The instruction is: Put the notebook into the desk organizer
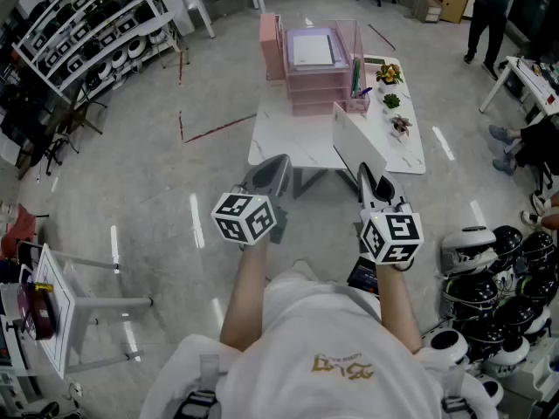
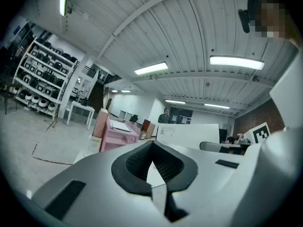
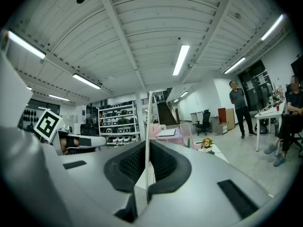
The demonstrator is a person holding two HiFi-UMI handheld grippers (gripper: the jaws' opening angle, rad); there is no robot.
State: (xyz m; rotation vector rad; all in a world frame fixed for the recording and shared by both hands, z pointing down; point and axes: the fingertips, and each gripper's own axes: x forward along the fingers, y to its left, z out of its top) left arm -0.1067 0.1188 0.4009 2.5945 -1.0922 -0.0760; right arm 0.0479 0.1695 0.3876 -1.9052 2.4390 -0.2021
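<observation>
Room: we stand on a glossy grey floor [image 1: 131, 190], with metal shelves [image 1: 79, 33] of rounded white-and-black helmets at the far left and more helmets [image 1: 498, 269] piled at the near right.
Table: we see a white rectangular top [image 1: 288, 142] with a smooth, faintly veined finish.
Desk organizer: pink, partly see-through plastic [image 1: 310, 68], built of stacked flat trays with tall upright panels; it sits at the table's far end, and a pale sheet lies on its top tray.
Plants: three small potted plants [image 1: 389, 75] stand in a row along the table's right edge, just beside the organizer.
Notebook: a thin, flat, white rectangle [image 1: 358, 147] stands on edge above the near right part of the table, outside the organizer; in the right gripper view we see only its narrow edge [image 3: 147, 122] as a straight pale line.
Right gripper: grey shell with black ribbed pads [image 1: 374, 184]; its jaws are clamped on the notebook's lower end.
Left gripper: same grey shell [image 1: 275, 171], held over the table's near left edge; its black pads [image 2: 163, 162] meet at the tips with nothing between them.
Marker cubes: we see one white cube [image 1: 246, 217] printed with black squares behind each set of jaws.
</observation>
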